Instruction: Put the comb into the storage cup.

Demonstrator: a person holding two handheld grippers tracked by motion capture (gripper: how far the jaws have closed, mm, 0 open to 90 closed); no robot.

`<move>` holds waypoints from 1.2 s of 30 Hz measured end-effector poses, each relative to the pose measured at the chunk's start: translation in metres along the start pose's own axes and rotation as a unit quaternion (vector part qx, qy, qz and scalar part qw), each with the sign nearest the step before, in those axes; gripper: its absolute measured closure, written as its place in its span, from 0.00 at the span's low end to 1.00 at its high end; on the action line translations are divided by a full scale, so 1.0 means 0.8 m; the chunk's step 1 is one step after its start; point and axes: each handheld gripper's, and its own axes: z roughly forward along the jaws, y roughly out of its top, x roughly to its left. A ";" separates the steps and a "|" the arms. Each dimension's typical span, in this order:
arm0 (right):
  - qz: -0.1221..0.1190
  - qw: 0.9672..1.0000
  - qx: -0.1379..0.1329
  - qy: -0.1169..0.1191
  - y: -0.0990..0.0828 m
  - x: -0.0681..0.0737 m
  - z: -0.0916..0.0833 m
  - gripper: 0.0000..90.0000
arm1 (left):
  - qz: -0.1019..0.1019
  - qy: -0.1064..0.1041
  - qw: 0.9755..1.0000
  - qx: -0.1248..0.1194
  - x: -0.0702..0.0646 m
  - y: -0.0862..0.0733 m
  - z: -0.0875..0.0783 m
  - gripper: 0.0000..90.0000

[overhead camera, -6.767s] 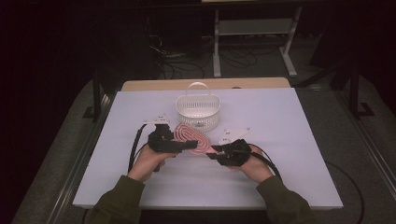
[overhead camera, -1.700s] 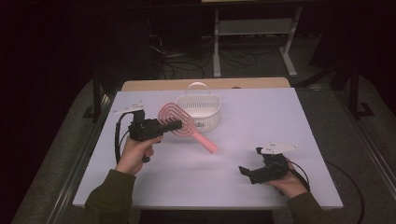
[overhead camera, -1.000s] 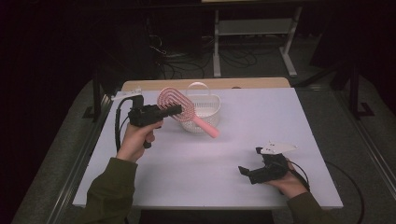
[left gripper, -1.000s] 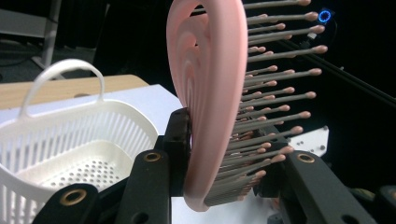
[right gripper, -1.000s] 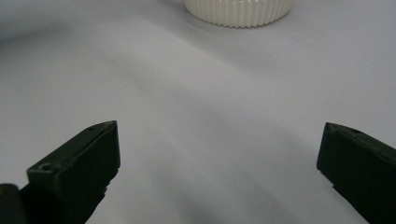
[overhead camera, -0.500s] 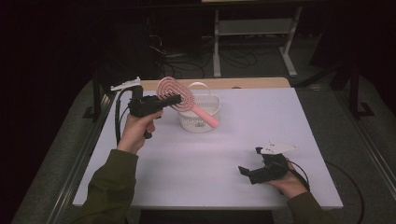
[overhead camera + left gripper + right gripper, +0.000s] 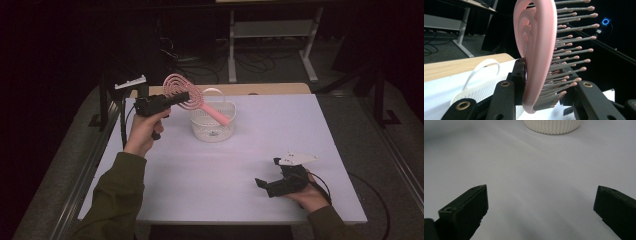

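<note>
**Pink hairbrush held up over the white basket**

From the high view, the left gripper is raised above the far left part of the white table, its jaws clamped on the round head of a pink hairbrush. The brush slants down to the right, and its handle ends over the opening of a white basket that stands on the table near the far edge, with its looped handle upright. The right gripper rests low at the near right of the table, well apart from the basket, with a grey three-cornered plate on top.

In the left gripper view, the two black jaws press the brush head from either side: one pad on its smooth ribbed back, the other in among the bristles, which stick out to the right with rounded tips. The basket shows behind and below the jaws.

In the right gripper view, the right gripper's jaws stand wide apart with nothing but bare table between them. The ribbed base of the basket sits at the top edge.
</note>
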 end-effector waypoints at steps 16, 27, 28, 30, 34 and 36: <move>-0.001 1.000 0.001 0.001 0.000 0.000 0.001 0.00 | 0.002 0.048 0.999 0.001 0.024 -0.002 0.018 0.72; -0.001 1.000 0.000 0.003 0.000 0.000 0.001 0.00 | 0.001 0.073 0.997 0.016 0.034 -0.015 0.039 0.72; -0.001 1.000 0.000 0.003 0.000 0.000 0.000 0.00 | -0.002 0.075 0.997 0.017 0.035 -0.016 0.040 0.72; -0.001 1.000 0.000 0.003 0.000 0.000 0.000 0.00 | -0.005 0.076 0.997 0.017 0.038 -0.020 0.043 0.72; -0.001 1.000 0.000 0.003 0.000 0.000 0.000 0.00 | -0.013 0.083 0.996 0.019 0.043 -0.029 0.048 0.72; -0.001 1.000 0.000 0.003 0.000 0.000 0.000 0.00 | -0.015 0.085 0.996 0.024 0.046 -0.033 0.050 0.72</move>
